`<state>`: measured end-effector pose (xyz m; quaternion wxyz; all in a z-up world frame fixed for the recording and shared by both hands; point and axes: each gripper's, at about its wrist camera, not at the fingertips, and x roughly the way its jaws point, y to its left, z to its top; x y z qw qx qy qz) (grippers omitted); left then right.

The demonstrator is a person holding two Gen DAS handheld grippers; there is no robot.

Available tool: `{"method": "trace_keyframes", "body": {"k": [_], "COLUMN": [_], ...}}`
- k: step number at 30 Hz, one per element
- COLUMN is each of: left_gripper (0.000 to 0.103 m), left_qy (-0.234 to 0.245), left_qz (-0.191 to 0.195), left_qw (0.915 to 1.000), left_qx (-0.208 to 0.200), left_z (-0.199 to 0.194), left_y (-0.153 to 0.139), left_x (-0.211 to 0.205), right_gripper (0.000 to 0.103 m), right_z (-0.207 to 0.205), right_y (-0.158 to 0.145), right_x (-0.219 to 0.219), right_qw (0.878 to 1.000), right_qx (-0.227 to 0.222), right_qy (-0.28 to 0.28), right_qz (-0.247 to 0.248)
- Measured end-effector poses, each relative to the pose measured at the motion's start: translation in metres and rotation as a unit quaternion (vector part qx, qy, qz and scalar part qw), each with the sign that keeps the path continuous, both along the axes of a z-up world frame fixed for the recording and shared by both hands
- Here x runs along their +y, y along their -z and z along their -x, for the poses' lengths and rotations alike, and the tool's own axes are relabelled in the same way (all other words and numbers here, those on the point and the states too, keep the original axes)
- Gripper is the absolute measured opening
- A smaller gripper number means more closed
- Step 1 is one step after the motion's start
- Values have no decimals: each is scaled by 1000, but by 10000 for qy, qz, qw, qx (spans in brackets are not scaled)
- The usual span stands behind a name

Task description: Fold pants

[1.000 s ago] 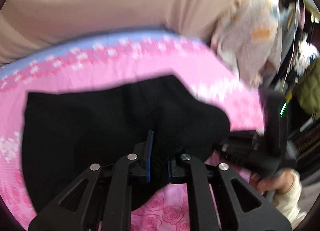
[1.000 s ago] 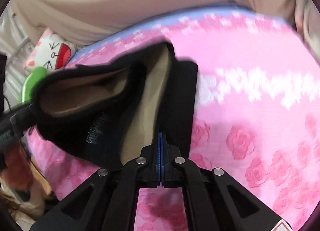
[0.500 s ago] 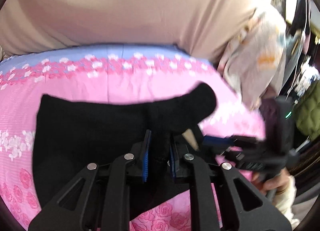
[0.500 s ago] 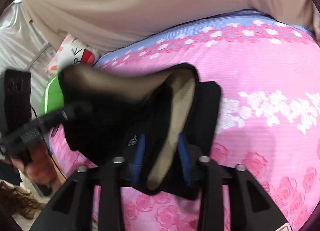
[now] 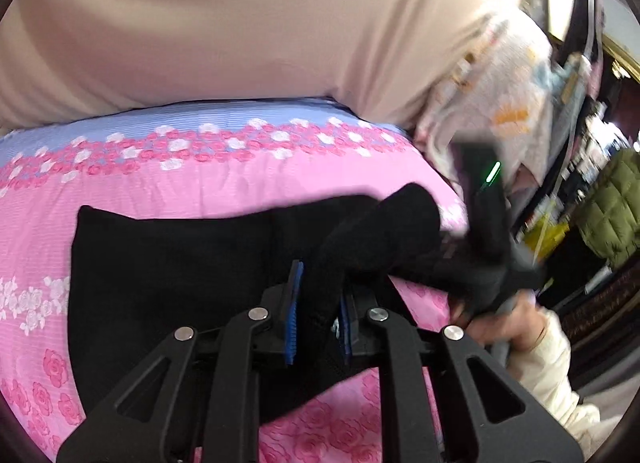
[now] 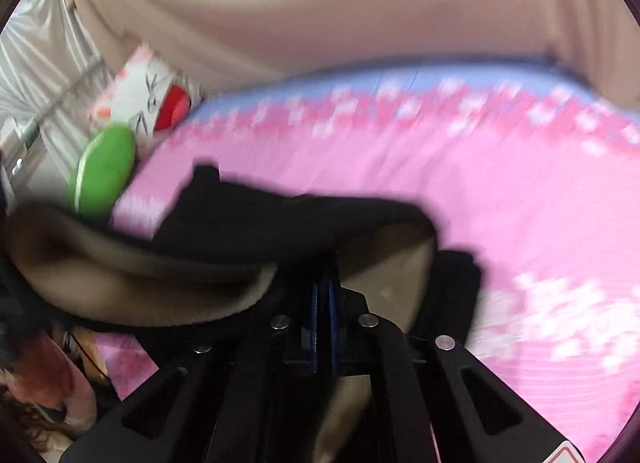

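Black pants (image 5: 168,275) with a tan fleece lining (image 6: 152,287) lie on a pink flowered bed cover (image 5: 224,179). In the left wrist view my left gripper (image 5: 318,295) is shut on a raised fold of the black cloth at the pants' near right edge. My right gripper (image 5: 484,275) shows there at the right, blurred, against the same raised fold. In the right wrist view my right gripper (image 6: 323,295) is shut on the black waistband edge, with the lining open to its left and right.
A beige curtain (image 5: 240,31) hangs behind the bed. A white cartoon pillow (image 6: 148,99) and a green object (image 6: 104,171) sit at the bed's left end. A patterned cloth (image 5: 492,103) and a green jacket (image 5: 612,215) are at the right.
My right gripper was open around the waistband half a second ago and has closed on it. Both grippers have lifted the pants' edge, and the right one is moving, blurred.
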<state>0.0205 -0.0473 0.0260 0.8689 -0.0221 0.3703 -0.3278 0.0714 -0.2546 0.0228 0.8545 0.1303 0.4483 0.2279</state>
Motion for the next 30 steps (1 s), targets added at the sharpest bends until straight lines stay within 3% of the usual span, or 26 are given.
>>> {"method": "trace_keyframes", "body": {"k": [2,4,5,7,8,9,10,12,16,18,19,22,24,26,28,30], "left_gripper": [16,18,18,21,21,28,46,65,67,67,67,67,67,67,69,69], "left_qy": [155,374,442,427,415,407,323,83,-552,-862,-987,-1266,-1491,-1762,-1892,-1888], "left_qz": [-126,-378,-515,-707,-684,-614,-566,-473,-538,-645,-691,-826,-1105,-1484,-1636,-1540], "left_qw": [9998,9981,9967,9947,9949,9959,9971,9988,9966,9940,9926,9885,9826,9731,9681,9697], "left_qx": [44,322,445,612,616,523,383,8,-298,-198,-124,47,82,93,141,188], "left_z": [5,5,5,6,10,15,20,31,34,26,21,7,-1,-9,-12,-13], "left_y": [10,37,49,65,65,59,51,35,21,27,30,43,51,65,77,81], "left_x": [-13,-32,-38,-42,-38,-29,-19,3,40,57,62,73,77,81,87,94], "right_gripper": [4,7,7,12,21,25,28,31,55,56,50,1,2,2,7,14], "right_z": [-1,-10,-10,-3,7,15,25,37,47,38,33,23,30,39,43,43], "right_y": [2,41,51,43,32,21,11,-2,-7,2,6,15,-4,-28,-24,-9], "right_x": [-16,-19,-25,-45,-54,-61,-70,-81,-55,-28,-22,4,0,-12,-29,-46], "right_qw": [9999,9975,9973,9950,9946,9942,9932,9913,9953,9953,9956,9971,9982,9966,9912,9892], "right_qx": [1,612,678,692,567,369,261,291,359,548,598,647,387,-2,91,459], "right_qy": [172,222,273,521,728,954,1100,1158,644,398,366,358,450,744,1022,1226], "right_qz": [12,260,-39,-501,-469,-329,-262,-555,-630,-691,-628,149,82,354,840,662]}}
